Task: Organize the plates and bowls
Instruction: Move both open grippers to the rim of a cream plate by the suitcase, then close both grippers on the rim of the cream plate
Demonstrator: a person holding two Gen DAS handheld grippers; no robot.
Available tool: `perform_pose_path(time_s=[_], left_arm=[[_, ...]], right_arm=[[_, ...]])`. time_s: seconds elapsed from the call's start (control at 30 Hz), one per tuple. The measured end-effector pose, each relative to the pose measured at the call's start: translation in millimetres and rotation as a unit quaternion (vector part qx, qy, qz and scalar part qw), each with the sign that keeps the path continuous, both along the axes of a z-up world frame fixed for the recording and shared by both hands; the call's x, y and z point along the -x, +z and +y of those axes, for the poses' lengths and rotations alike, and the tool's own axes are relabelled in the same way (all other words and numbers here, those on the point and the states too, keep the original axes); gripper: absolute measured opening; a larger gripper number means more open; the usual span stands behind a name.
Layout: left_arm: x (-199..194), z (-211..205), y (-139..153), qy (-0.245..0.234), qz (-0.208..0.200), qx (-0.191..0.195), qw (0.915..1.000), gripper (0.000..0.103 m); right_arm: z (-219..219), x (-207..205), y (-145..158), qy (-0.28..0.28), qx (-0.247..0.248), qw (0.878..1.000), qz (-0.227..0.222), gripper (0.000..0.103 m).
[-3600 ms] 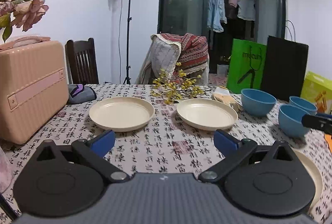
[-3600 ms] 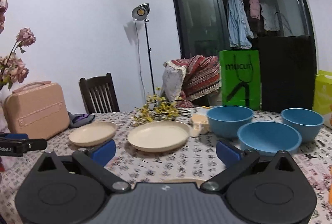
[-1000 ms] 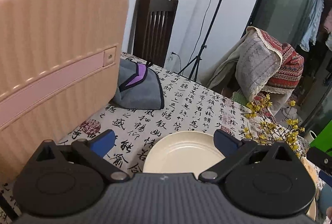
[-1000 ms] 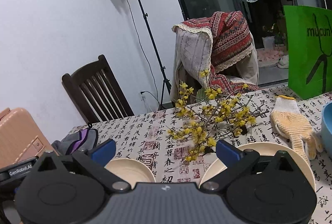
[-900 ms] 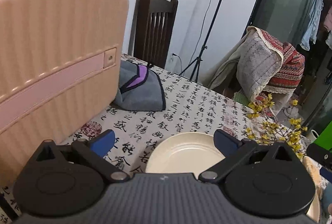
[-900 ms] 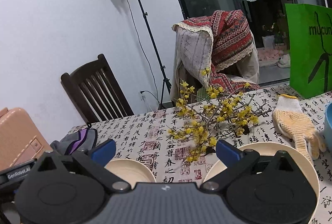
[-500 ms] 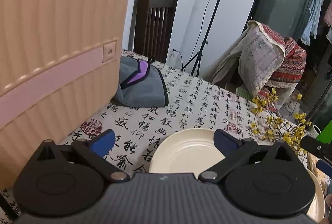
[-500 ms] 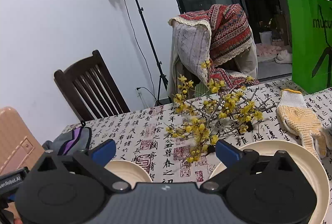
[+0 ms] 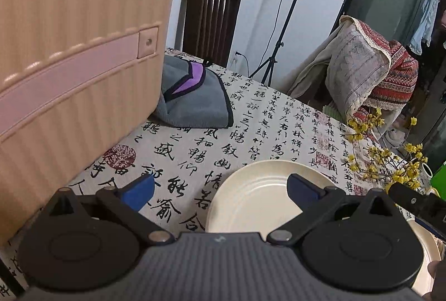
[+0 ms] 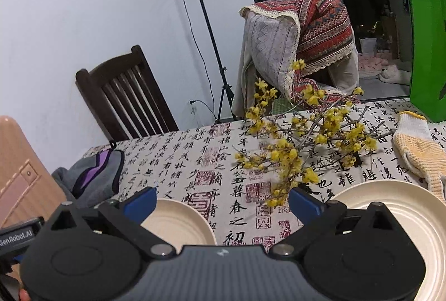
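Blue-padded fingers of the left gripper (image 9: 220,188) are spread wide and hold nothing, hovering low over the calligraphy tablecloth (image 9: 251,117). Its right finger sits above a cream plate (image 9: 259,203) at 5 o'clock. A pink suitcase (image 9: 72,55) looms at 10 o'clock, with a grey and purple cloth (image 9: 192,100) just beside it.

The right gripper (image 10: 221,202) is equally wide open and empty. The same cream plate lies by its left finger at 7 o'clock, a second cream plate (image 10: 412,214) at 4 o'clock. A yellow flower branch (image 10: 301,150) lies ahead at 1 o'clock, a knitted glove (image 10: 418,147) at 3 o'clock.
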State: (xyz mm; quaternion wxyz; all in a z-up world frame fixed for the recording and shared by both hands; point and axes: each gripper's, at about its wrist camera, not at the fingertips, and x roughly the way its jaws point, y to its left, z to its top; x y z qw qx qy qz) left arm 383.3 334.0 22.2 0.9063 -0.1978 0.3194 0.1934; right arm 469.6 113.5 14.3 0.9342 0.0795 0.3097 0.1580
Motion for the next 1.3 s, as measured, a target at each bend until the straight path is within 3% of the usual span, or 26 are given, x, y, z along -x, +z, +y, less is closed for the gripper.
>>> perform_pose_path(time_s=[0.2, 0.43, 0.57, 1.03, 1.3], left_arm=[[-4.5, -4.3, -7.2, -0.006, 0.008, -0.009, 0.9999, 0.103], [-7.4, -1.6, -15.2, -0.01, 0.013, 0.007, 0.9998, 0.098], [-9.2, -3.7, -17.5, -0.012, 0.019, 0.002, 0.9997, 0.09], [-14.5, -6.4, -25.6, -0.027, 0.04, 0.006, 0.9988, 0.068], [-16.8, -4.8, -30.9, -0.025, 0.057, 0.012, 0.998, 0.05]], right_arm=[[4.8, -3.6, -10.3, 0.01, 0.014, 1.0, 0.004, 0.095], [10.1, -5.2, -19.5, 0.017, 0.027, 0.999, 0.01, 0.079], [13.2, -6.3, -23.2, 0.027, 0.03, 0.999, 0.014, 0.069], [15.9, -8.8, -31.8, 0.034, 0.034, 0.999, 0.024, 0.058], [17.3, -10.9, -41.0, 0.05, 0.031, 0.997, 0.042, 0.041]])
